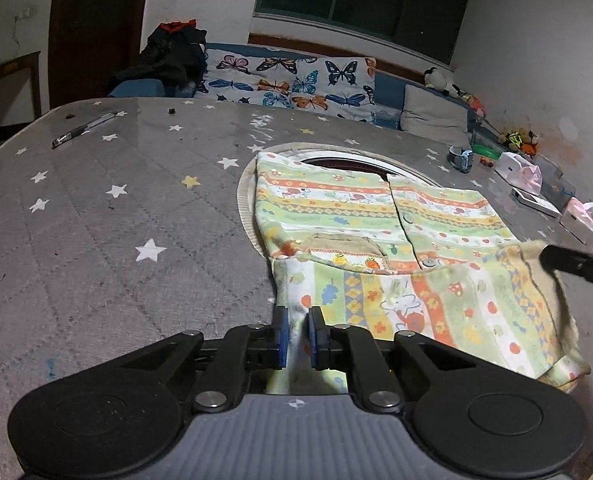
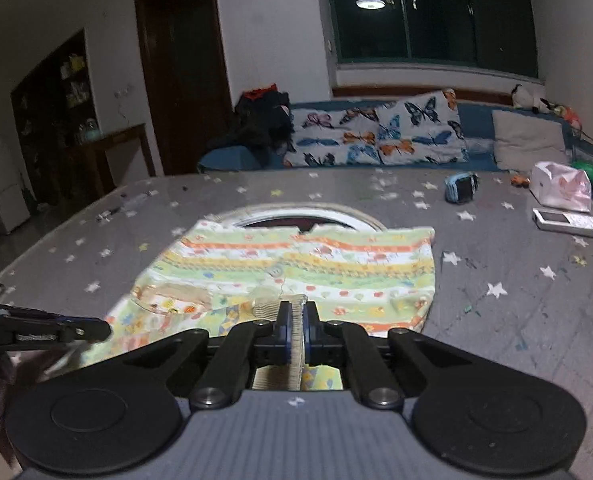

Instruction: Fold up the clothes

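Note:
A small striped, cartoon-print child's garment [image 1: 380, 216] lies on the grey star-pattern table, its near part lifted and folded back. My left gripper [image 1: 296, 318] is shut on the garment's near left edge. My right gripper [image 2: 295, 312] is shut on the garment's ribbed beige hem [image 2: 296, 344], in the right wrist view, where the garment [image 2: 316, 256] spreads ahead. The right gripper's tip also shows at the right of the left wrist view [image 1: 576, 264]. The left gripper's tip shows at the left of the right wrist view [image 2: 56, 330].
A round woven mat with a dark centre [image 1: 352, 160] lies under the garment. A pen [image 1: 84, 130] lies far left. A blue watch [image 2: 462, 188], tissue packs [image 2: 560, 188] and a white device [image 2: 570, 222] sit at the right. A butterfly-print sofa [image 2: 376, 136] stands behind the table.

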The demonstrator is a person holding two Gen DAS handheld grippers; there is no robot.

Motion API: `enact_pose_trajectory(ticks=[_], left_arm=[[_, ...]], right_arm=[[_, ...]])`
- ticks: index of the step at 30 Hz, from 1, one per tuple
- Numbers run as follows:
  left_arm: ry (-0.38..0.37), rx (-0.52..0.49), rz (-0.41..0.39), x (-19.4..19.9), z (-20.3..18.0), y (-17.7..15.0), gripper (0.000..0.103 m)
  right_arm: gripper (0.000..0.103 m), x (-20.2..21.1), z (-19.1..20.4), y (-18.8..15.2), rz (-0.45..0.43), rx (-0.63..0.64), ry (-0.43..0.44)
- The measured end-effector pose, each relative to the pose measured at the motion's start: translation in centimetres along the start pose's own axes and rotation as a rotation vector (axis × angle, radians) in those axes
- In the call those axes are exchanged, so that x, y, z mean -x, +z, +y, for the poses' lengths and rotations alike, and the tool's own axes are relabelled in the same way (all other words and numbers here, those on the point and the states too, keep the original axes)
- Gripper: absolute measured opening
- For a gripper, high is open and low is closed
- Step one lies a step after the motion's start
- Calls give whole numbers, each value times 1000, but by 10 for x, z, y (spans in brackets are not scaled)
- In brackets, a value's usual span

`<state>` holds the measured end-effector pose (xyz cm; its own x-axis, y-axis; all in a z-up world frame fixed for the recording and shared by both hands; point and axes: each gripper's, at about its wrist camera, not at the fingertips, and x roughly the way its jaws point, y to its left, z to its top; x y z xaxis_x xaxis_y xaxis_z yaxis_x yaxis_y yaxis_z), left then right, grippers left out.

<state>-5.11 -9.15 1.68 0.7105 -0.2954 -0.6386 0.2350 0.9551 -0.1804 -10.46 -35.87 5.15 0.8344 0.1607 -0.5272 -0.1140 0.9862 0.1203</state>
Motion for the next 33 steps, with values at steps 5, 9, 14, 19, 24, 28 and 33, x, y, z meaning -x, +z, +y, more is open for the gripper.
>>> enact_pose_trajectory(ticks=[5,9,14,19,24,28,33], left_arm=[[6,-3,2,3,0,3,14],[-27,-17,-19,14,-6,11,14],[-153,-38,-2,15,-30,14,14],[-206,-150,29,7,-60,3,14],[-183,-216,43,-4,-68,-12,14],[-167,-227,38,3,-66,-12,14],[-161,-192,56,19,-59,-11,31]], right_arm=[[7,-28,-6,-17,109,3,-50],[11,-13,-5,-13,78,26,-35],[17,1,8,-9,76,78,74],[17,-3,14,-25,130,96,103],[18,0,14,-40,149,121,93],[22,6,16,-41,147,139,98],[24,8,21,-44,148,182,98]])
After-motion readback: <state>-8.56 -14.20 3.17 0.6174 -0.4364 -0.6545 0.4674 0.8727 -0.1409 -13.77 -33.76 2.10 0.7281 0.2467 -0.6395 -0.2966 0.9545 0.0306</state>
